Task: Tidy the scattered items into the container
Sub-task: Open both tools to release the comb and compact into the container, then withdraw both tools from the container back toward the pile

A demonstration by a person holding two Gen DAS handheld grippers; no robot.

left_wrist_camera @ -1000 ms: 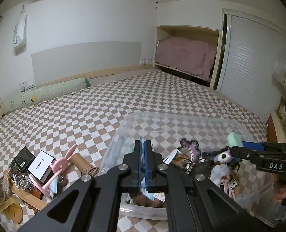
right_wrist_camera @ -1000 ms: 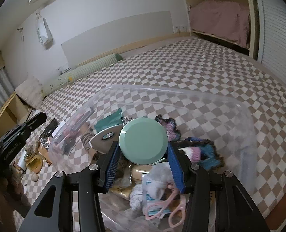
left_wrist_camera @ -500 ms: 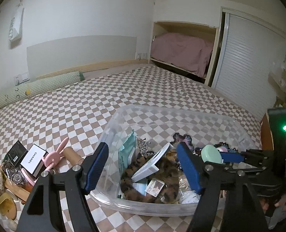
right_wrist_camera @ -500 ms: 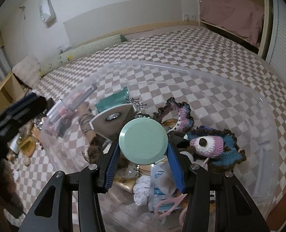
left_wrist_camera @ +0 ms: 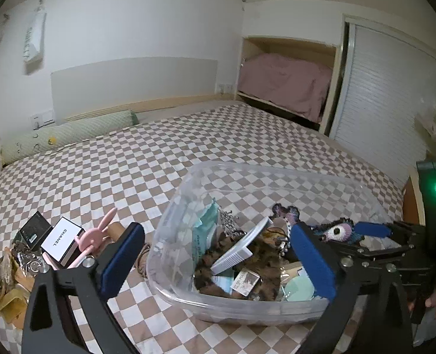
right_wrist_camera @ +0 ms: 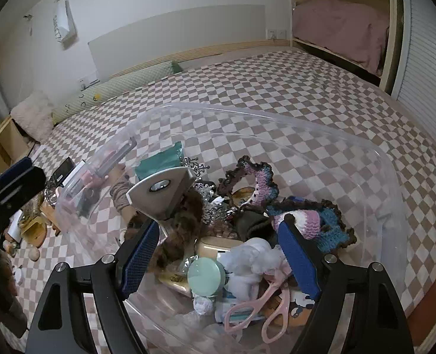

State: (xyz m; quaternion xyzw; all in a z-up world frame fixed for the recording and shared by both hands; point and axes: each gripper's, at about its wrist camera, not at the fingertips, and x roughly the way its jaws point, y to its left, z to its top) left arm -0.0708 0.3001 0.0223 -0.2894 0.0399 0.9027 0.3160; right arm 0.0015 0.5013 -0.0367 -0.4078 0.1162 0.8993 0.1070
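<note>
Through your left wrist camera, your left gripper is opening wide with nothing pinched, straddling the near left wall of the clear container on the checkered bed; a white box and pink bunny clip lie scattered left. Through the right, your right gripper is opening over the container, touching nothing; the mint round case lies loose below, pink scissors near right.

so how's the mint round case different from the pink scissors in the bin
The mint round case is a plain closed disc; the pink scissors are long, with two open loop handles. The case lies between the opening pads of the right gripper; the scissors lie under its right pad. Both sit loose in the clear bin.
</note>
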